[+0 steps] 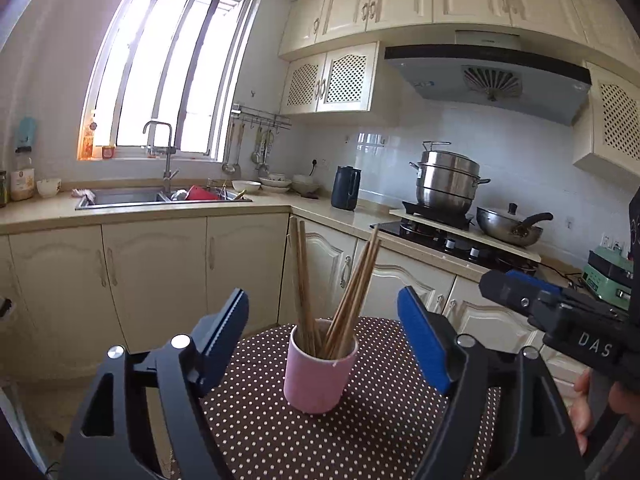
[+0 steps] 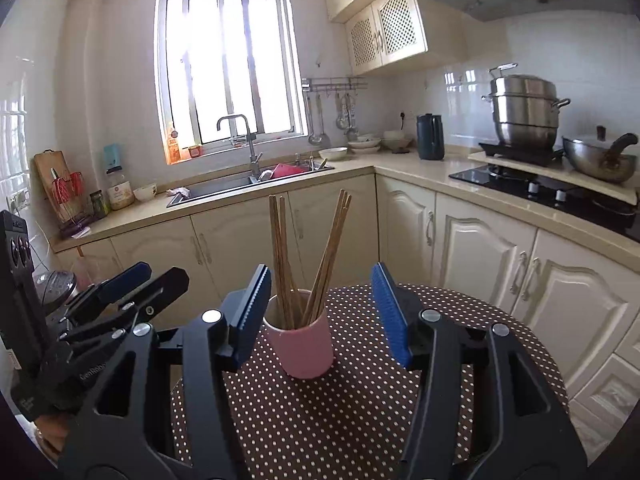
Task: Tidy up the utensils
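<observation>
A pink cup (image 1: 316,376) (image 2: 302,352) stands upright on a round table covered with a brown polka-dot cloth (image 1: 320,440) (image 2: 320,420). Several wooden chopsticks (image 1: 303,280) (image 2: 282,248) stand in it, splayed into two bunches. My left gripper (image 1: 323,292) is open, its blue pads wide on either side of the cup and clear of it. My right gripper (image 2: 321,267) is also open, nothing pressed between its pads, the cup just ahead of them. Each gripper shows in the other's view: the right gripper (image 1: 516,284) at the right, the left gripper (image 2: 132,280) at the left.
Cream cabinets and an L-shaped counter (image 1: 160,210) run behind the table. It carries a sink (image 1: 128,196) full of dishes, a dark kettle (image 1: 346,188), and a stove (image 1: 452,240) with a steel steamer pot (image 1: 448,180) and wok (image 1: 508,226). A hand (image 1: 580,412) holds the right gripper.
</observation>
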`<control>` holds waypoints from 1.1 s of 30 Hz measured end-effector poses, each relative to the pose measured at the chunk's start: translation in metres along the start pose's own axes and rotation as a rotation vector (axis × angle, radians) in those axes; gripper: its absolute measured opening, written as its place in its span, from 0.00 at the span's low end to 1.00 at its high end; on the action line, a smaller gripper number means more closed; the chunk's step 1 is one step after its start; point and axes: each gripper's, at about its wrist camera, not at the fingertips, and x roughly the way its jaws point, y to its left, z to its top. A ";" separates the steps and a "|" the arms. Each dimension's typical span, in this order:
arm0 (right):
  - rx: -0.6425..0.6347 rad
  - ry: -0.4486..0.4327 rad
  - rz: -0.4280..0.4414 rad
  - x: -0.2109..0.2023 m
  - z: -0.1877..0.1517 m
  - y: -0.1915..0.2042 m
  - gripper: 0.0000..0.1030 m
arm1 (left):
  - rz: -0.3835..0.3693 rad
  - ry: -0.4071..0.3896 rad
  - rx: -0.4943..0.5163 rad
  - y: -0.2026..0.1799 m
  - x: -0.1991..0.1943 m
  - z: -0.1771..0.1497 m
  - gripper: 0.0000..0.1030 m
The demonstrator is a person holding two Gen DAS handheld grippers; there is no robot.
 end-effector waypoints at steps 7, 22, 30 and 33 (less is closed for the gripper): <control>-0.049 -0.100 -0.094 -0.071 -0.018 0.020 0.56 | -0.005 -0.010 0.076 -0.024 -0.059 -0.008 0.78; -0.088 -0.260 -0.252 -0.178 -0.064 0.053 0.70 | -0.008 -0.116 0.142 -0.059 -0.157 -0.022 0.81; -0.088 -0.305 -0.292 -0.203 -0.073 0.061 0.74 | -0.024 -0.135 0.133 -0.067 -0.177 -0.026 0.82; -0.086 -0.306 -0.296 -0.207 -0.074 0.061 0.74 | -0.032 -0.147 0.131 -0.069 -0.181 -0.026 0.82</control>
